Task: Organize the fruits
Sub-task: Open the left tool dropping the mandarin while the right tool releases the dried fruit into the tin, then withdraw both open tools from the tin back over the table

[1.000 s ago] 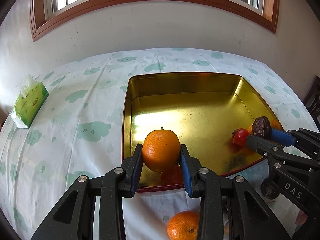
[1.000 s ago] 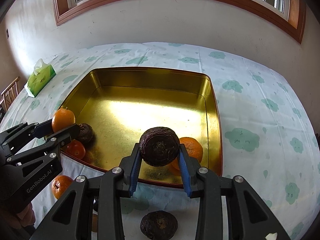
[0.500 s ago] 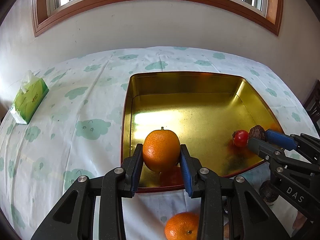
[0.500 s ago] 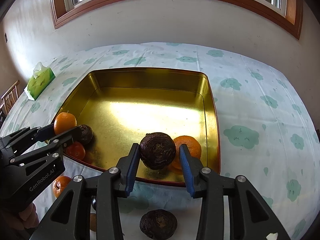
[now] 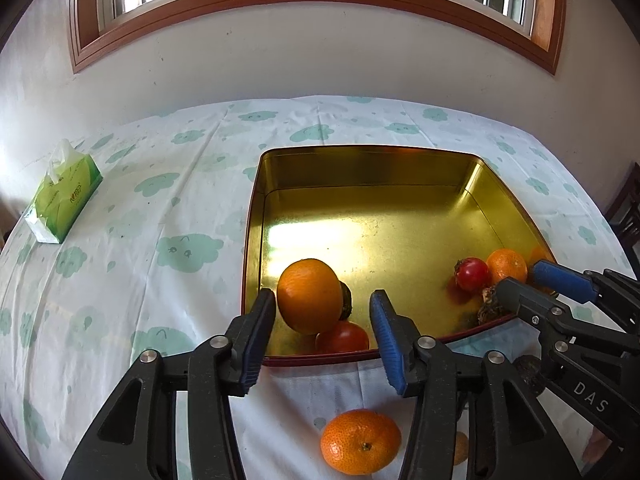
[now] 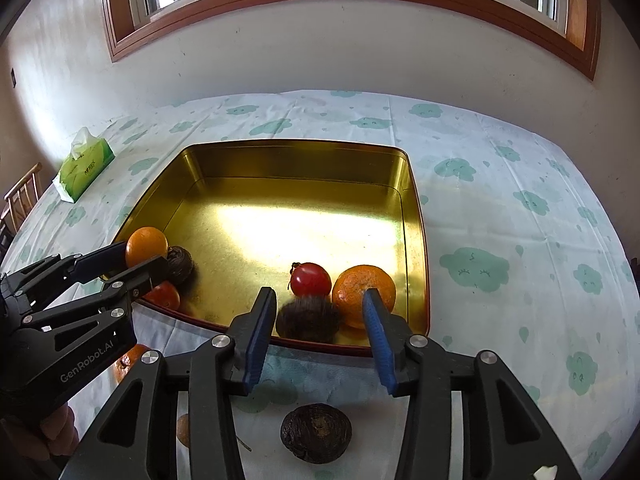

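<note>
A gold tray point(image 5: 360, 164) point(image 6: 304, 152) lies on the cloud-print tablecloth. My left gripper point(image 5: 322, 326) is open; an orange point(image 5: 310, 296) sits between its fingers in the tray's near left corner, beside a red fruit point(image 5: 344, 336) and a dark fruit point(image 5: 346, 300). My right gripper point(image 6: 316, 328) is open; a dark wrinkled fruit point(image 6: 308, 318) lies blurred between its fingers in the tray's near right corner, by a red fruit point(image 6: 311, 279) and an orange point(image 6: 362, 290). The left gripper shows in the right wrist view point(image 6: 136, 264).
On the cloth before the tray lie an orange point(image 5: 360, 440) and a dark wrinkled fruit point(image 6: 316, 432). A green tissue pack point(image 5: 62, 200) point(image 6: 84, 168) lies at the far left. A wall and window stand behind the table. A chair point(image 6: 20, 192) stands at left.
Both grippers have opened. The orange left the left gripper and the dark fruit left the right gripper; both now lie in the tray's near corners.
</note>
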A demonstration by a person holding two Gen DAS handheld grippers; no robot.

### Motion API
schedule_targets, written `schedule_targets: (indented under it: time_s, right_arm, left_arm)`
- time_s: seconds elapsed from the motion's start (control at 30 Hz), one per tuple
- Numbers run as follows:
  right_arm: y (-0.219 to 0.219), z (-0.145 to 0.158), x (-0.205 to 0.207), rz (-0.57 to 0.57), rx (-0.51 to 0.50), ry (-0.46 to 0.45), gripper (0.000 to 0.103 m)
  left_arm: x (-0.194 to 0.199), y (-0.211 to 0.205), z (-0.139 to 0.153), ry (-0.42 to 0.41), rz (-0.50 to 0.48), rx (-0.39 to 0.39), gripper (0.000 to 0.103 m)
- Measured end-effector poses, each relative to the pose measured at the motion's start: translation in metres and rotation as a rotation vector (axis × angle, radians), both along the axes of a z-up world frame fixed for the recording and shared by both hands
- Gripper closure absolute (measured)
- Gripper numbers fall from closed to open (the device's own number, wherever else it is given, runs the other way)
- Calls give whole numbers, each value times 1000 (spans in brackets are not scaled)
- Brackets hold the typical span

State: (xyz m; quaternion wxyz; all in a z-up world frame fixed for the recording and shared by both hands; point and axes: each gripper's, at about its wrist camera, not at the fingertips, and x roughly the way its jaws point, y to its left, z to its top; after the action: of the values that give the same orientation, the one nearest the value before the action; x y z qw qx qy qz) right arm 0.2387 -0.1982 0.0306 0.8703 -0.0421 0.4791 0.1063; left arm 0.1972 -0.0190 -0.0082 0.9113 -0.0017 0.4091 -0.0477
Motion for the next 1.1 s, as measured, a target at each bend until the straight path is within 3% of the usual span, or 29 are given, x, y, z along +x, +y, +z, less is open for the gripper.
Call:
schedule_targets:
  time_s: [0.53,1.1]
  right_arm:
    - [-16,22,-50,0,13,-35,61]
    - [-51,-15,-124,-39,-3,54,61]
  left_arm:
    - [-61,12,20,-50,-7,-31,48]
    - [-136,31,-29,35,10,-29,48]
